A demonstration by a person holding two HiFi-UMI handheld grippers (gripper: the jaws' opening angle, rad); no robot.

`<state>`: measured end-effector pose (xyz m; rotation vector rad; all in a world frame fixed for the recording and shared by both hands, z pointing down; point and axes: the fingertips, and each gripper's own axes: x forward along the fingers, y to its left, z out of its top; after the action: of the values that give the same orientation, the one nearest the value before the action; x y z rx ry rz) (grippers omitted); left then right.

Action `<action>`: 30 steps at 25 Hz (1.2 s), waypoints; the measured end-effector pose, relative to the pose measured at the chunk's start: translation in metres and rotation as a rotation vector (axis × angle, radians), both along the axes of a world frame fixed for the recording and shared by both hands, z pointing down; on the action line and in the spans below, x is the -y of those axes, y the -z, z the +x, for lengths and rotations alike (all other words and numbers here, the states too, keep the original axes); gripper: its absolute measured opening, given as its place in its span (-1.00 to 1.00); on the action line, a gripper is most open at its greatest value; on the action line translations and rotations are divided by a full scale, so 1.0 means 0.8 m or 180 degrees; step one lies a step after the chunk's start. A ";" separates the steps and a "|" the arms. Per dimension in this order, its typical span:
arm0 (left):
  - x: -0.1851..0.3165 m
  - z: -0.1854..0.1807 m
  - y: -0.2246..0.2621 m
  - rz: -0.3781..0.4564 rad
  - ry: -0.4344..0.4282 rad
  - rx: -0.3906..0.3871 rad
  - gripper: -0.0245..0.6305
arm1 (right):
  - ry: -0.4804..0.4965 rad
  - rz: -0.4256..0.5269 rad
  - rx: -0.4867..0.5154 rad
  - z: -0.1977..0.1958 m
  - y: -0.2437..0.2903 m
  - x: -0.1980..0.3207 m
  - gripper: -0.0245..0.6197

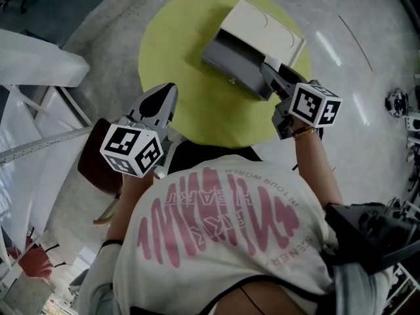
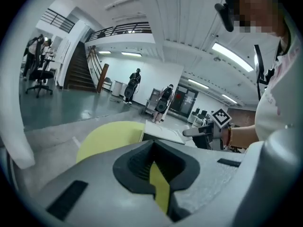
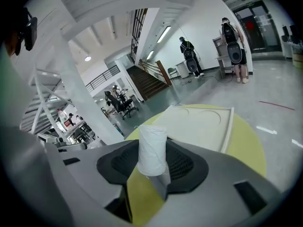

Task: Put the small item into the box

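Centre-right of the head view, the right gripper [image 1: 270, 72] jaws clamp the small white roll [image 3: 151, 149] at the open box [image 1: 231, 63] on the table [image 1: 172, 41]; insertion outstanding. Left gripper [image 1: 169, 92] jaws near-closed, empty.

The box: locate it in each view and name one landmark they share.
Head view: box upper centre-right.
Left gripper view: box at centre, slightly right.
Right gripper view: box centre-right.
Shared landmark: yellow-green round table under it.
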<state>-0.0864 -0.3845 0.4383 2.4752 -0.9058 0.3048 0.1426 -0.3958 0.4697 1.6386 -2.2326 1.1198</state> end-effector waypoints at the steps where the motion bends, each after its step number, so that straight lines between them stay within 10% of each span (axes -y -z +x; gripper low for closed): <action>1: 0.000 -0.004 -0.006 -0.0060 0.0036 -0.0031 -0.91 | -0.0006 -0.0062 -0.0011 0.000 -0.010 0.000 -0.38; 30: -0.010 -0.028 -0.061 -0.0549 0.0283 -0.0192 -0.91 | 0.0796 -0.1277 -0.1205 -0.026 -0.134 -0.002 -0.38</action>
<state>-0.1088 -0.3769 0.4867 2.2674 -0.9214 0.2647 0.1221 -0.3940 0.5772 1.2455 -1.7741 1.0088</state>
